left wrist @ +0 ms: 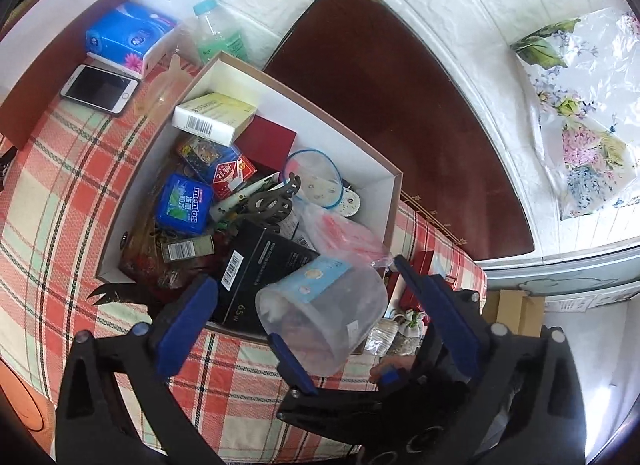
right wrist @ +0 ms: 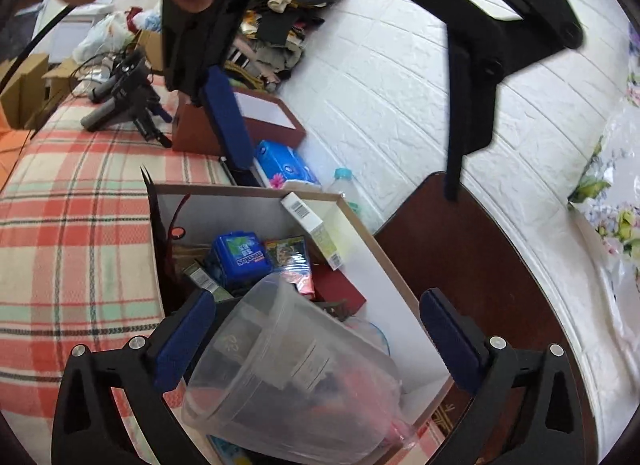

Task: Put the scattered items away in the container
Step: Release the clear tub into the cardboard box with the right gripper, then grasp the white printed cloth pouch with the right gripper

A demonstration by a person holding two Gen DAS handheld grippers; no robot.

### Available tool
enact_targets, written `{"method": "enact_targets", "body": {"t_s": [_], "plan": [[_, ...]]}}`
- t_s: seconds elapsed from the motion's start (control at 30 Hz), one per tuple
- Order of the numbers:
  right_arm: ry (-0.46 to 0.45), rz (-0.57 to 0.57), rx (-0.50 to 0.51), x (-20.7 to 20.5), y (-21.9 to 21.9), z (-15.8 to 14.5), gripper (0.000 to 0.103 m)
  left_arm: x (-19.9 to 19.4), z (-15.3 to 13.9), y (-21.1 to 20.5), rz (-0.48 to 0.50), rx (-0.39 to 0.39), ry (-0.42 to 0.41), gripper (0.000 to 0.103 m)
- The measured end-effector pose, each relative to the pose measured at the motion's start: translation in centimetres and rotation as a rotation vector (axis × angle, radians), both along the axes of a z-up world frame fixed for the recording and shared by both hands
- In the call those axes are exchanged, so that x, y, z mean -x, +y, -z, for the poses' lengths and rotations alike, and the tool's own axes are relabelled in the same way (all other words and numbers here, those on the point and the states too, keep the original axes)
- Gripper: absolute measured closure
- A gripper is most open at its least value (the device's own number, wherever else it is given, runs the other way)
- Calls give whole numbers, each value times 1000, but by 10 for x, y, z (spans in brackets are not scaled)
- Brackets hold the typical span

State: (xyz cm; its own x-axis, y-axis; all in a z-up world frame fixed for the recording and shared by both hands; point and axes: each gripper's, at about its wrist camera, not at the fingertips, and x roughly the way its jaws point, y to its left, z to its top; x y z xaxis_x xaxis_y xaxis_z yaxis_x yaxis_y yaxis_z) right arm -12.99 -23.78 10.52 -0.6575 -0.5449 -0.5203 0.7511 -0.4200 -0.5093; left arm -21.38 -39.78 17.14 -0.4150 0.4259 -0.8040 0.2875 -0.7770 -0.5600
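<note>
A white-lined cardboard box (left wrist: 376,169) on the plaid tablecloth holds several items: a blue mentos tin (left wrist: 184,205), a white carton (left wrist: 212,117), a black box (left wrist: 256,269). A clear plastic cup (left wrist: 324,325) lies tilted over the box's near edge. In the left wrist view my left gripper (left wrist: 308,285) is open above the box, and the right gripper's blue fingers (left wrist: 292,361) flank the cup. In the right wrist view the cup (right wrist: 296,377) lies between my right gripper's (right wrist: 316,321) wide-open fingers, against the left pad (right wrist: 184,341). The box (right wrist: 384,265) lies beyond.
A blue tissue pack (left wrist: 128,37), a phone (left wrist: 100,89) and a green bottle (left wrist: 216,33) lie beyond the box by a brown lid (left wrist: 60,17). A dark wooden chair back (left wrist: 400,117) stands against the white wall. A spare black gripper (right wrist: 128,105) lies on the cloth.
</note>
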Motion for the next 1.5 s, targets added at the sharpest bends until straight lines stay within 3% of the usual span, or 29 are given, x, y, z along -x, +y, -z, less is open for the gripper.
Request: {"method": "enact_targets", "body": {"t_s": [0.3, 0.43, 0.57, 0.77, 0.97, 1.1, 1.23, 1.33, 1.5], "plan": [[-12, 35, 85, -19, 37, -36, 1, -24, -48, 39, 27, 69, 93, 1], [-5, 85, 108, -36, 80, -46, 1, -40, -63, 73, 61, 75, 139, 1], [-70, 159, 140, -58, 142, -43, 1, -70, -60, 117, 113, 80, 189, 1], [-226, 330, 167, -103, 252, 8, 1, -125, -15, 202, 246, 136, 247, 1], [-354, 529, 218, -141, 367, 56, 1, -160, 61, 287, 342, 80, 298, 1], [-436, 614, 279, -138, 427, 67, 1, -156, 110, 328, 402, 43, 222, 2], [-453, 604, 319, -124, 452, 61, 1, -145, 126, 362, 454, 27, 206, 2], [-467, 568, 312, -108, 453, 62, 1, -134, 133, 379, 477, -64, 165, 2], [-415, 524, 195, -91, 434, 71, 1, -103, 159, 395, 383, -244, -50, 2]]}}
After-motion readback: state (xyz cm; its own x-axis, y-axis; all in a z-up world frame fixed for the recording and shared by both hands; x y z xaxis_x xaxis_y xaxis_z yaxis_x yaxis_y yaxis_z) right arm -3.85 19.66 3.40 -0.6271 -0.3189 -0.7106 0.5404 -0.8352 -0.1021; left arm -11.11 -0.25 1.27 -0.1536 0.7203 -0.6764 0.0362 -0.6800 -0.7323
